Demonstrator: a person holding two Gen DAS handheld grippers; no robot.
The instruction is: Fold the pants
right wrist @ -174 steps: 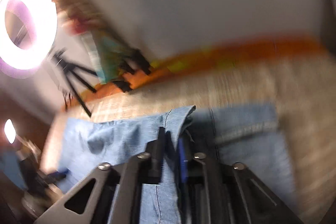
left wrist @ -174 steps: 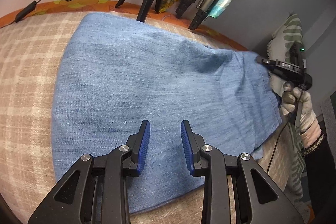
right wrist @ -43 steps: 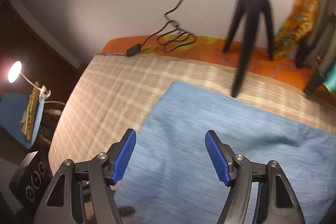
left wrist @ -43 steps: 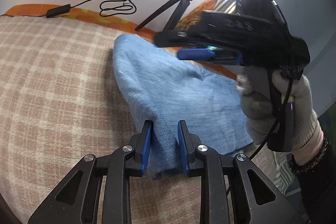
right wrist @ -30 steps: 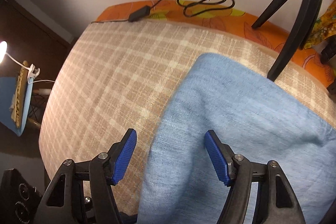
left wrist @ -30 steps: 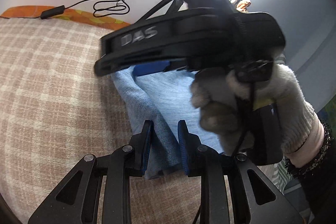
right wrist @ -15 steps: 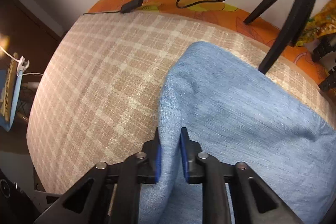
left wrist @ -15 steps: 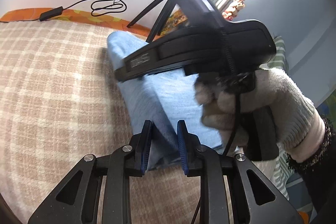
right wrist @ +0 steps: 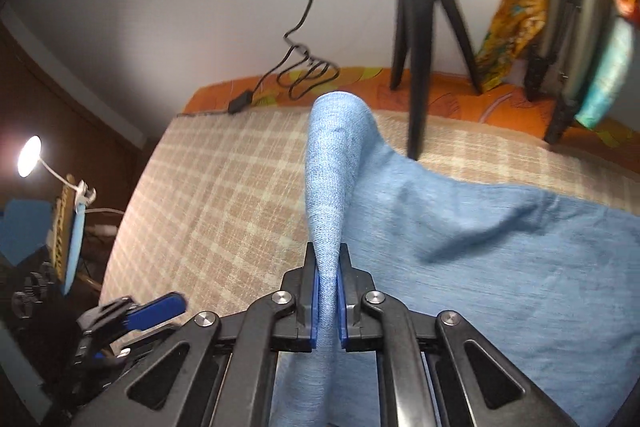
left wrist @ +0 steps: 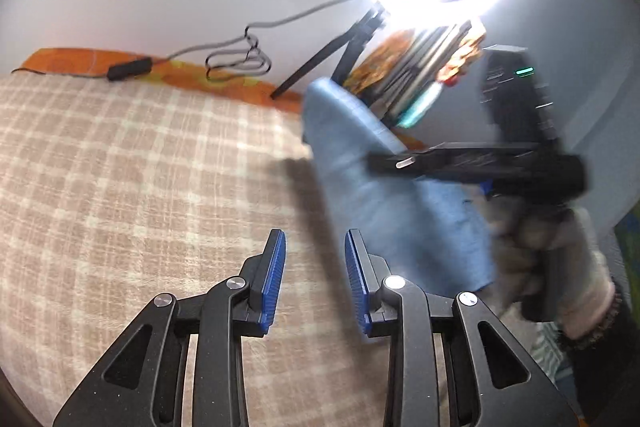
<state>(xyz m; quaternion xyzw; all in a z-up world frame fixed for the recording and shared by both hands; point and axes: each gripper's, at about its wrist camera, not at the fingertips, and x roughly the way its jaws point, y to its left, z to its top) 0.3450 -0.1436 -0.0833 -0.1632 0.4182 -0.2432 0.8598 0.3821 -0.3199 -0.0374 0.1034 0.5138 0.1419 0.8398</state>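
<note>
The bed (left wrist: 120, 163), covered in a checked blanket, carries the blue pants (right wrist: 500, 259), which lie bunched toward its right side with one folded edge lifted off the blanket. The step in hand looks like a fold-over: that raised edge is being carried across the rest of the cloth. The next move likely calls for drawing the edge level over the lower layer, lining up the borders, and laying it flat before letting go, with the free gripper ready to steady or smooth the pile.

The right gripper (right wrist: 329, 307) points steeply down toward the bed, and a gloved hand (left wrist: 552, 259) holds its handle. Its jaws have just closed and now pinch a ridge of the denim tightly between the blue pads, the cloth rising in a peak ahead of them.

The left gripper (left wrist: 314, 281) hangs lower and to the left, angled down at the blanket. Its jaws have just been opening; they stand partly apart with nothing between them, the pants just beside its right finger.
</note>
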